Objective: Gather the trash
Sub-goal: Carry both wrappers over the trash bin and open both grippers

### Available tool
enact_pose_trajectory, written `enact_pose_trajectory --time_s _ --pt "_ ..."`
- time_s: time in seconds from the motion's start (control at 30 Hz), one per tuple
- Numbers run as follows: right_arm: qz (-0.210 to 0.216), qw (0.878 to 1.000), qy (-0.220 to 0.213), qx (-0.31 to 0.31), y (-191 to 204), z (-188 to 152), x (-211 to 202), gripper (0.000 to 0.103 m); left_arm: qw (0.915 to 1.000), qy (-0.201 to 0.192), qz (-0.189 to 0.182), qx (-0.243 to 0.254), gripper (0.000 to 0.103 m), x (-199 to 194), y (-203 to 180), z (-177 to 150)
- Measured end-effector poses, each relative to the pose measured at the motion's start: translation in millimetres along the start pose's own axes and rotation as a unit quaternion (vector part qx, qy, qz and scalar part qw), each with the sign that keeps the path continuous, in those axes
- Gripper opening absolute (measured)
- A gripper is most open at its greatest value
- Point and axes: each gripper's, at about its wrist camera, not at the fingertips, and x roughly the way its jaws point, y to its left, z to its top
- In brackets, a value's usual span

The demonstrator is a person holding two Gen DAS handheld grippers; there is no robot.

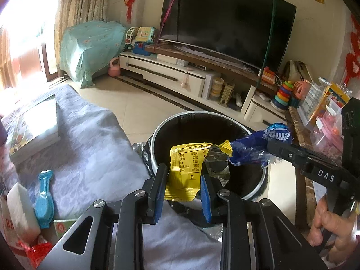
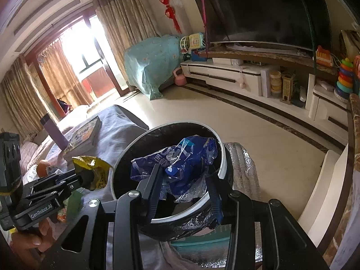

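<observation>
Left gripper [image 1: 183, 185] fingers are closed on a yellow wrapper [image 1: 186, 171], held above the near rim of the round black bin [image 1: 157, 132]. Right gripper [image 2: 183, 185] fingers pinch a crumpled blue wrapper [image 2: 180, 159] over the bin's open mouth.

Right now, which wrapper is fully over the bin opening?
The blue wrapper, in the right tongs, hangs over the bin. The yellow wrapper, in the left tongs, is beside the rim.
</observation>
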Motion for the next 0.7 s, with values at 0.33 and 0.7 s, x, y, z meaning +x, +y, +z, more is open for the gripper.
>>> enact_pose_trajectory --time_s 0.33,0.7 --pt "-0.007 1.000 0.014 -0.006 -3.4 9.1 13.6 0.041 0.9998 0.018 0.003 0.011 0.026 27.9 -4.0 14.3" --pt "-0.005 1.000 0.023 -0.003 -4.0 15.5 23.4 0.066 0.9995 0.027 0.013 0.011 0.061 38.1 -8.8 21.6"
